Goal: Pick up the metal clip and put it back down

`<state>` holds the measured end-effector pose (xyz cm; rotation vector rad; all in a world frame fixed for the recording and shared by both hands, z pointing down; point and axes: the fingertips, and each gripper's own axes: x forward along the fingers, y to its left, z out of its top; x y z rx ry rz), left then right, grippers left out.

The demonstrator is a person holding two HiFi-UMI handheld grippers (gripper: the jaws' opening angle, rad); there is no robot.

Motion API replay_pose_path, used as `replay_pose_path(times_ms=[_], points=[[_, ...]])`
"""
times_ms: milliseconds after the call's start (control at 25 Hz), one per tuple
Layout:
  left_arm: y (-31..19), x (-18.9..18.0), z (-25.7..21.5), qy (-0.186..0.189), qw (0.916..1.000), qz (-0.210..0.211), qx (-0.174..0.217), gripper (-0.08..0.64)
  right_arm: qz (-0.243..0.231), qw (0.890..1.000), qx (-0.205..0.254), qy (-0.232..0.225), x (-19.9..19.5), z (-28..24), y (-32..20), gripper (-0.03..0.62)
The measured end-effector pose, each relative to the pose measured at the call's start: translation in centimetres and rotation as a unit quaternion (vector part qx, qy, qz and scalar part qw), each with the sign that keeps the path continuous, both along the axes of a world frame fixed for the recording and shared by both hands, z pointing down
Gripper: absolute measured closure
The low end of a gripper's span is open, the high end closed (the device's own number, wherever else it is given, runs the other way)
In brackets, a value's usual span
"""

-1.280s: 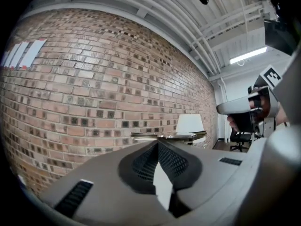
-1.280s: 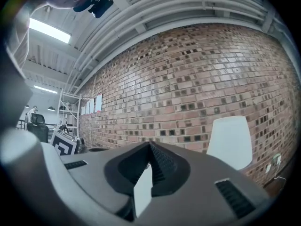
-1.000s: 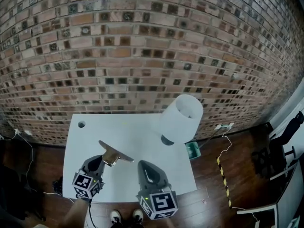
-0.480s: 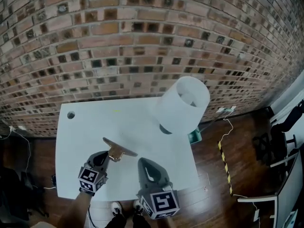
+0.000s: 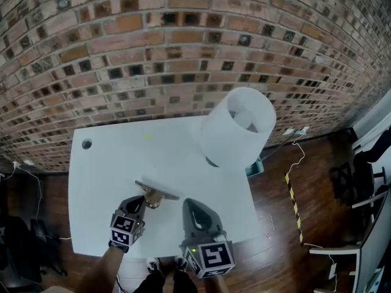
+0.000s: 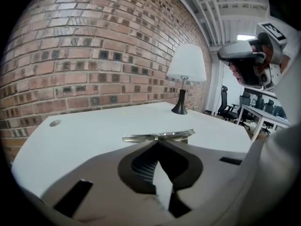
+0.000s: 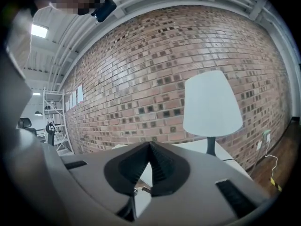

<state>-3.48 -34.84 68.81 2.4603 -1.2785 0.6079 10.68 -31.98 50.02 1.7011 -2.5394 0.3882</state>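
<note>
Brick wall (image 5: 183, 54) at 12 o'clock, backing a white table (image 5: 122, 157). Table lamp (image 5: 238, 127) with white shade at the table's 2 o'clock corner; cable hole (image 5: 87, 144) at the 10 o'clock corner.

Metal clip (image 5: 157, 190): flat, brass-toned strip over the table's near half, at 12 o'clock from the left gripper (image 5: 148, 199). Long axis crosswise to the jaws, on roughly a 9-to-3 o'clock line, with the right end dipped toward 4. Seen in the left gripper view as a level bar (image 6: 157, 136) straddling the jaw tips.

Left gripper (image 6: 156, 141): jaws brought together on the clip's middle and pinching it at their very tips. Resting on the table or held just clear of it: cannot tell.

Right gripper (image 5: 194, 205): at 4 o'clock from the clip, near but apart. Jaws (image 7: 149, 147) closed tip to tip, nothing between them, aimed at the wall and lamp.

Nearer claw: the left, already on the clip. Judged next move: lowering to the tabletop, then parting the jaws, with the bar kept level.
</note>
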Motion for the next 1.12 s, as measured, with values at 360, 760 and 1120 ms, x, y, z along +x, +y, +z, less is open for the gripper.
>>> replay_pose_path(times_ms=[360, 760, 1120], points=[[0.3, -0.7, 2.4, -0.033, 0.9983, -0.020, -0.042, 0.546, 0.013, 1.000, -0.010, -0.003, 1.4, 0.4, 0.5, 0.600], [0.7, -2.1, 3.3, -0.068, 0.9951, -0.041, -0.060, 0.509, 0.016, 1.000, -0.002, -0.016, 1.1, -0.5, 0.7, 0.600], [3.7, -4.0, 0.8, -0.053, 0.9965, -0.050, -0.040, 0.471, 0.009, 1.000, 0.009, -0.029, 0.4, -2.0, 1.5, 0.600]])
